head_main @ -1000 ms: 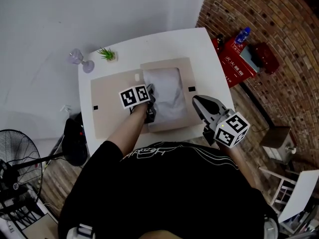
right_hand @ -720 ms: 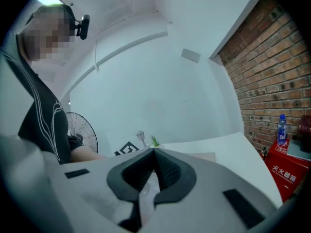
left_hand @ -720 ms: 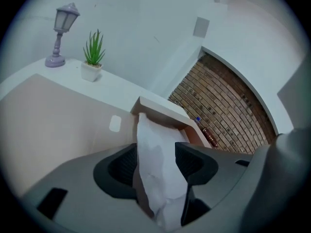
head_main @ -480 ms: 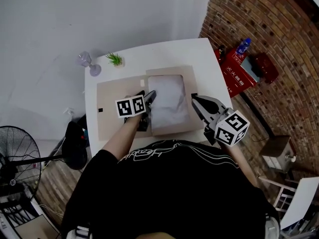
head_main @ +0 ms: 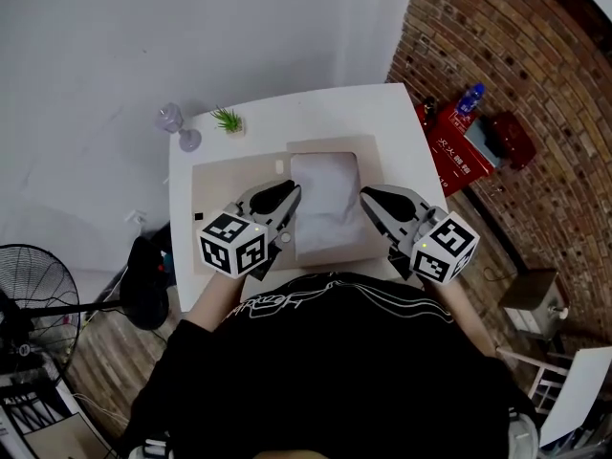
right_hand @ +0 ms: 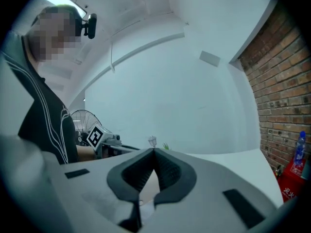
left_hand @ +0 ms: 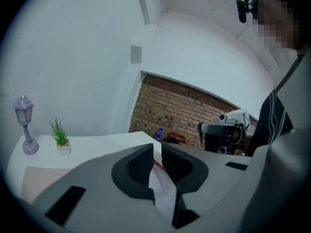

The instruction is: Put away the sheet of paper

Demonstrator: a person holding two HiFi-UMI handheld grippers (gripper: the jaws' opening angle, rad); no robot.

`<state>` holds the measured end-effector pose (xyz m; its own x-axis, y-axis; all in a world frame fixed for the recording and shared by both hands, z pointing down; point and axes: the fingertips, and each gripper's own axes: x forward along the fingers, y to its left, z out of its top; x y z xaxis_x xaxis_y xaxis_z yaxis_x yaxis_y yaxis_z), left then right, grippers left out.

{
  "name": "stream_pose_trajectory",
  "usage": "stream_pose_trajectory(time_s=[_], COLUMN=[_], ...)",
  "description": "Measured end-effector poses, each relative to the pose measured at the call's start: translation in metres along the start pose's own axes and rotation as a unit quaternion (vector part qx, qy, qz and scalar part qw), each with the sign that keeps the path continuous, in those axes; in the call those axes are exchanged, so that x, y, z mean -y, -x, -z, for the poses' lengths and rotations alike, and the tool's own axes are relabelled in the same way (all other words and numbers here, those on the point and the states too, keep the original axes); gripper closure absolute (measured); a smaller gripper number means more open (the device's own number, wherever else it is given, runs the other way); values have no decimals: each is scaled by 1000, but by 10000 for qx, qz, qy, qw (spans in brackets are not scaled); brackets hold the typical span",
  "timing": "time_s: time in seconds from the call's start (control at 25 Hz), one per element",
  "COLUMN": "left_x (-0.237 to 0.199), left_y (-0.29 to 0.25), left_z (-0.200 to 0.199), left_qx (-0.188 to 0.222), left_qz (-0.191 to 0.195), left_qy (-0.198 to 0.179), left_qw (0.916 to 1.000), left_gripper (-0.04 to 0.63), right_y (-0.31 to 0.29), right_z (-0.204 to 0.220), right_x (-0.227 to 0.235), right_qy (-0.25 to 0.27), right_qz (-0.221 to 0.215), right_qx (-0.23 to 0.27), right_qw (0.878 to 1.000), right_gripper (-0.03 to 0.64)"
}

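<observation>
so the left claw (head_main: 287,208) had lifted off the sheet (head_main: 325,194) toward 7 o'clock, narrowing with nothing in it. the right claw (head_main: 371,199) sat closed, empty. the sheet looked stowed on the open folder (head_main: 225,185).

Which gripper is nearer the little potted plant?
Left. The left gripper, whose jaws have just been closing with nothing between them, hovers at the paper's left edge, on the potted plant's side; the right gripper is beyond the paper's right edge.
</observation>
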<state>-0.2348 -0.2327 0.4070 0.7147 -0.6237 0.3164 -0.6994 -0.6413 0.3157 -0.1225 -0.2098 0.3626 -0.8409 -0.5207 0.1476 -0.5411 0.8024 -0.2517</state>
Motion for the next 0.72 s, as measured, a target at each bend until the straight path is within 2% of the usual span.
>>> stream_pose_trajectory(time_s=[0.16, 0.36, 0.72], left_x=[24, 37, 18], left_y=[17, 21, 10], left_z=[-26, -37, -1], left_qx=[205, 388, -63], left_qz=[274, 593, 274], left_qy=[-372, -224, -192], left_qw=[9987, 9972, 9994], left_gripper=[538, 552, 554], right_y=[0, 1, -8], right_z=[-12, -9, 16], right_x=[-8, -8, 1], right_qy=[103, 80, -246], right_qz=[-98, -205, -142], right_qx=[85, 64, -120], right_qw=[9999, 9997, 9995], right_gripper=[614, 614, 614])
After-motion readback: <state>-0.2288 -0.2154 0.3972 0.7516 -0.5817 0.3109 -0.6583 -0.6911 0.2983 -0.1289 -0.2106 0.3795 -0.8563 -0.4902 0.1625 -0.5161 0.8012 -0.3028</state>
